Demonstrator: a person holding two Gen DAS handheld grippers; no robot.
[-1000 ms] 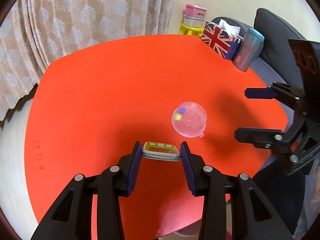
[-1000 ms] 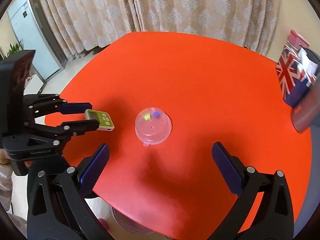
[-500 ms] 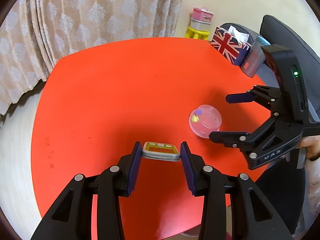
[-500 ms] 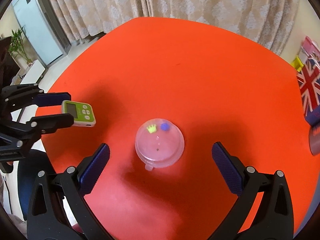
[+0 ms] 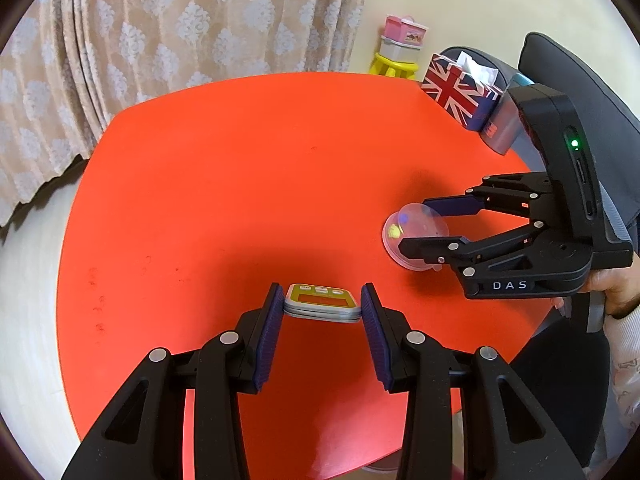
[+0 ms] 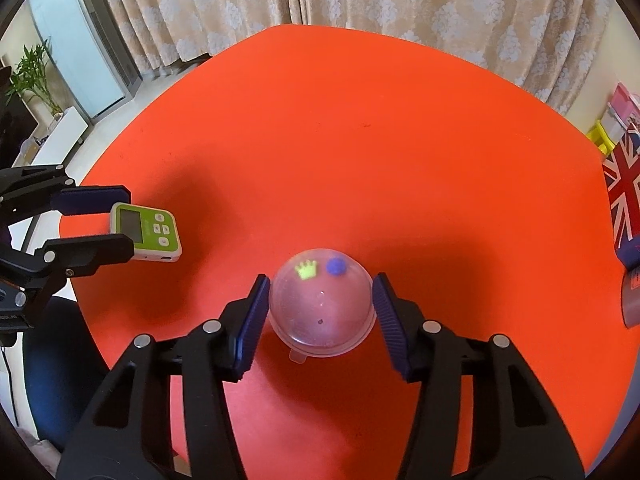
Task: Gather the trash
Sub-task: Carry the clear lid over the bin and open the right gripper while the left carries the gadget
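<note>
A clear plastic dome lid (image 6: 322, 306) with a yellow crown and a blue dot rests on the red table (image 6: 400, 160). My right gripper (image 6: 320, 280) straddles it from above; its jaws are closing and both blue pads meet the dome's sides. The left wrist view shows that right gripper (image 5: 414, 225) around the dome lid (image 5: 412, 224) near the table's right edge. My left gripper (image 5: 321, 292) is shut on a small green timer (image 5: 320, 306), held a little above the table near its front edge. From the right wrist, the left gripper (image 6: 122, 222) and timer (image 6: 146, 236) sit at far left.
A Union Jack tissue box (image 5: 456, 92) and a grey tumbler (image 5: 506, 132) stand at the table's far right. Behind them are a dark chair (image 5: 580, 80) and a yellow stool (image 5: 396, 66) with pink boxes. Curtains hang behind the table. A person's hand (image 5: 616, 292) holds the right gripper.
The right gripper came in and down over the dome lid, and its jaws narrowed from wide apart to the dome's sides. The left gripper kept still with the timer.
</note>
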